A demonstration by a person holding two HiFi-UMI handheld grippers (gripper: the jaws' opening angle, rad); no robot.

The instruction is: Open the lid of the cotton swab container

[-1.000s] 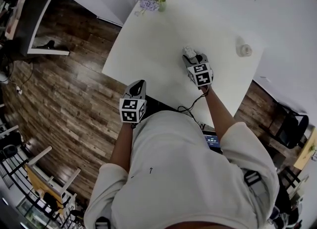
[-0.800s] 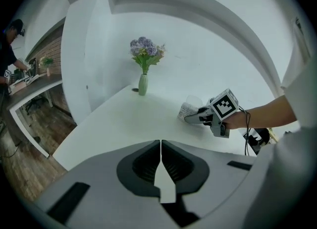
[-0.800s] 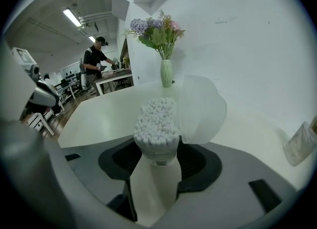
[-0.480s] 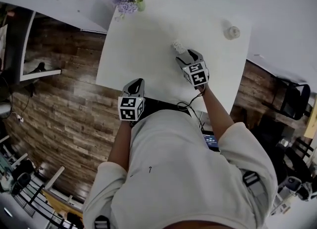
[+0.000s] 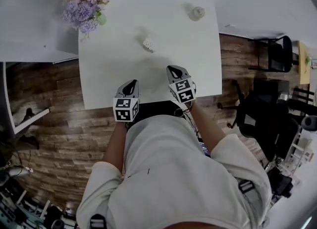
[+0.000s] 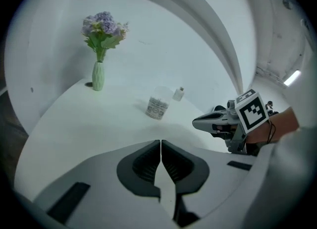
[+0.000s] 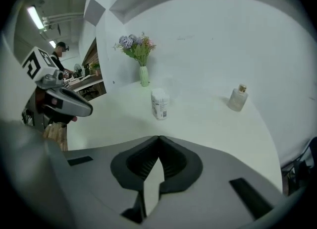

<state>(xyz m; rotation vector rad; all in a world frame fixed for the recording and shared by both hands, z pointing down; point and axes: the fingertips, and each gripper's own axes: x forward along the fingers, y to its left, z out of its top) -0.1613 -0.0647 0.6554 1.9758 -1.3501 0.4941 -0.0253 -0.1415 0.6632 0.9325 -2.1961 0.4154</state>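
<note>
The cotton swab container [image 5: 148, 44] is a small clear tub with a printed label, standing upright mid-table and touched by nothing. It also shows in the left gripper view [image 6: 157, 105] and the right gripper view [image 7: 159, 103]. How its lid sits is too small to tell. My right gripper [image 5: 173, 68] hovers over the table's near edge, well short of the container, jaws shut and empty [image 7: 158, 141]. My left gripper [image 5: 132, 82] sits beside it at the near edge, also shut on nothing [image 6: 160, 143].
A vase of purple and pink flowers [image 5: 84, 10] stands at the white table's [image 5: 114, 69] far left corner. A small bottle [image 5: 198, 12] sits at the far right. A black chair [image 5: 277, 54] stands on the wood floor to the right.
My right gripper has pulled back from the container toward the near table edge and its jaws have closed. The container now stands alone. The head view has swung around.
</note>
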